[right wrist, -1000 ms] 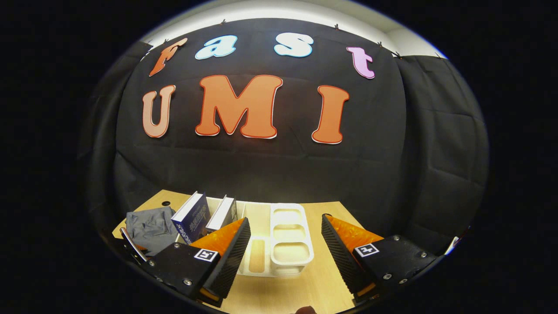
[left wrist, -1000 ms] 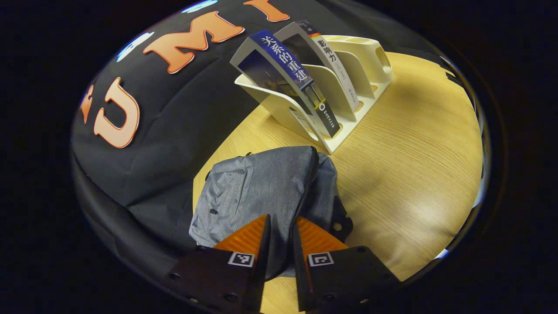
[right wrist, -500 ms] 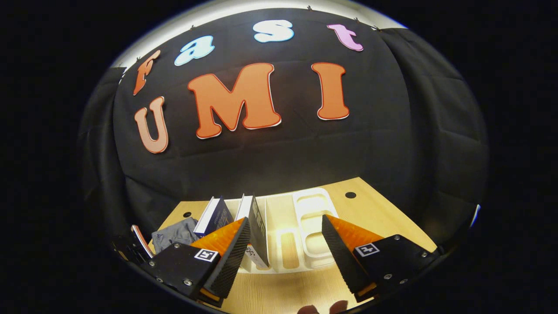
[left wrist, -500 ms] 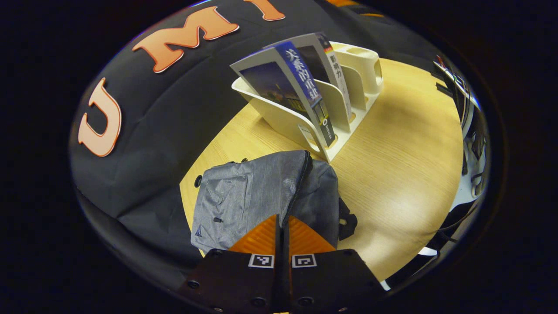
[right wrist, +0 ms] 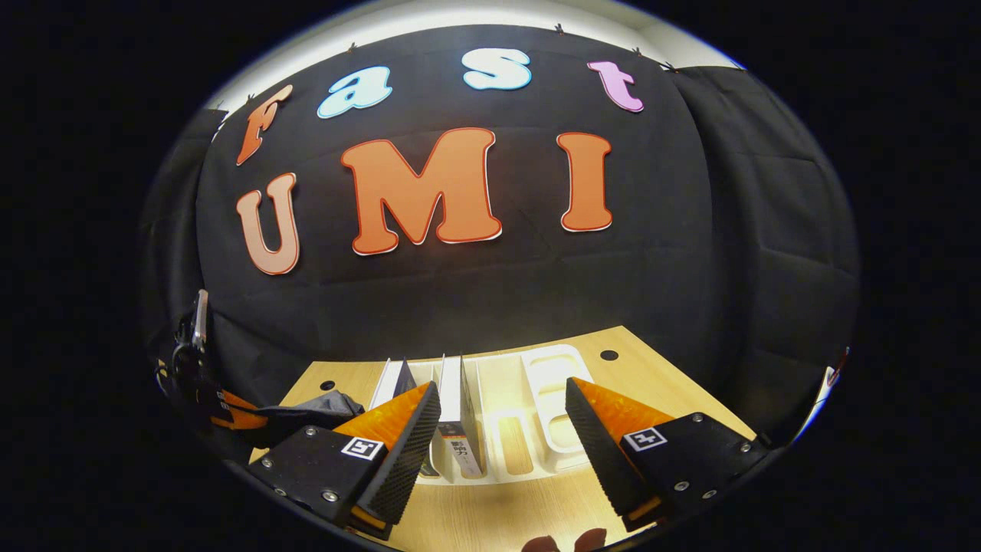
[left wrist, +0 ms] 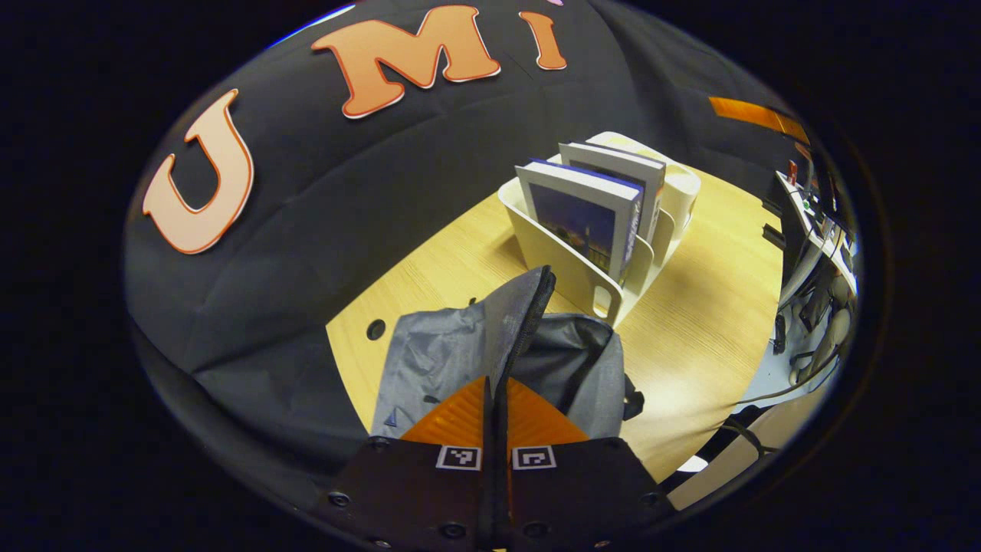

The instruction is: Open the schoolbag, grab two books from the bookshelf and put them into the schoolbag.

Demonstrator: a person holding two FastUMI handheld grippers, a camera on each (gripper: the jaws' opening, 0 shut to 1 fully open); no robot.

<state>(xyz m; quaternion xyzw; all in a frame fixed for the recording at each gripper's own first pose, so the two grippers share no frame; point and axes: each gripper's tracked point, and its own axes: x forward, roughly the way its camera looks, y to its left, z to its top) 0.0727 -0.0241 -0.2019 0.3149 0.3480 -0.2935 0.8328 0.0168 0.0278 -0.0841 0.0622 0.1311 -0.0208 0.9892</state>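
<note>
Left gripper view
- Left tool: fingers pressed together, pinching the zip edge of the schoolbag's flap; whether a zip pull sits between them cannot be told
- Schoolbag: grey fabric, on the worktop just in front of the bookshelf; flap raised along the zip line, lining showing at the mouth, so partly open
- Bookshelf: cream plastic rack with upright dividers, standing just behind the bag
- Blue book: upright in the nearest slot
- Grey book: upright in the slot behind, close beside the blue one
- Handling, judged: bag soft and limp, likely to sag shut if released; best held at the zip edge, as now

Right gripper view
- Right tool: fingers spread wide, holding nothing, facing the bookshelf from the front
- Books: both upright in the left-hand slots, spines toward the camera, the left finger overlapping them in this view
- Schoolbag: a dark fold at far left, beside the left tool
- Handling, judged: books stiff and moderately heavy, covers probably smooth; take one by closing across its thickness near the top of the spine, then lift straight up clear of the dividers, since a tilted pull could drag the light rack
</note>
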